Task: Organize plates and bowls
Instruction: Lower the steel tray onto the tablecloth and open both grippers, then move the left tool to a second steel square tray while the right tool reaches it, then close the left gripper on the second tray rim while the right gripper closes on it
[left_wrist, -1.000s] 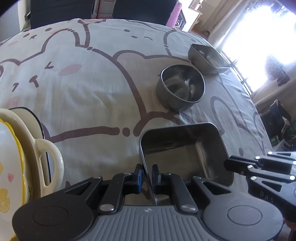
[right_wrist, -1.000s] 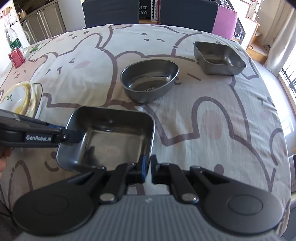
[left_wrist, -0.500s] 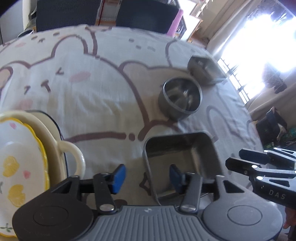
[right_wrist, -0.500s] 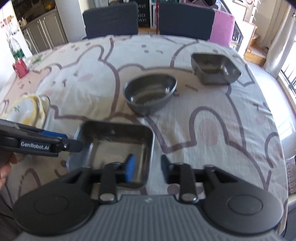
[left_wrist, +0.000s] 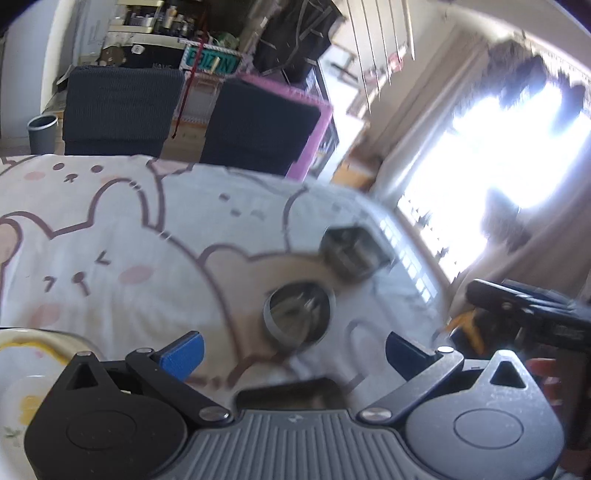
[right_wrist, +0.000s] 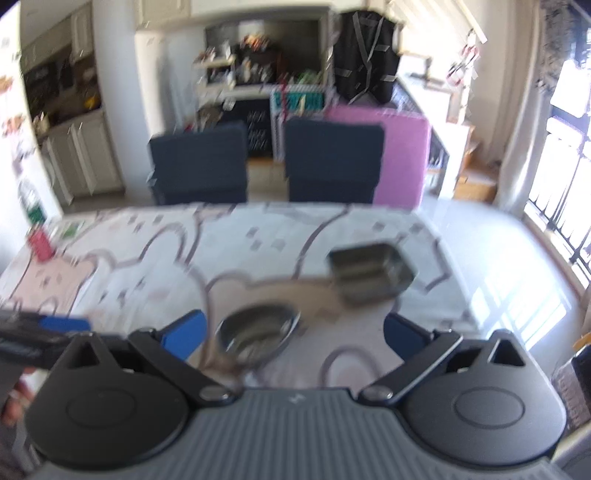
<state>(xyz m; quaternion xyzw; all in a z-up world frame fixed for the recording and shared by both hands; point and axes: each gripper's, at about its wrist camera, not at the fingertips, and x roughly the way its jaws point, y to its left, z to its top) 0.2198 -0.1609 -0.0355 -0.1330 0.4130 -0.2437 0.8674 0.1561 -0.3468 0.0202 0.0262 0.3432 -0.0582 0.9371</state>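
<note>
- My left gripper (left_wrist: 293, 349), low in its frame, has a black body, a ribbed grey base and blue pads (left_wrist: 183, 353).
- My right gripper (right_wrist: 293, 334) shows the same black, grey and blue.
- The cloth (left_wrist: 110, 240) filling mid-frame is white, with brown-outlined bears and rabbits and pink cheek spots.
- The bowl (left_wrist: 298, 318) at centre is silver-grey metal.
- The tray (left_wrist: 351, 258) above and to the right of it is the same dull steel.
- The plate (left_wrist: 22, 373) at lower left is white with yellow marks.
- The chairs (right_wrist: 199, 166) in the upper middle are dark navy.
- The panel (right_wrist: 400, 158) to their right is pink-purple.
- The can (right_wrist: 40, 243) at the left edge is red.
</note>
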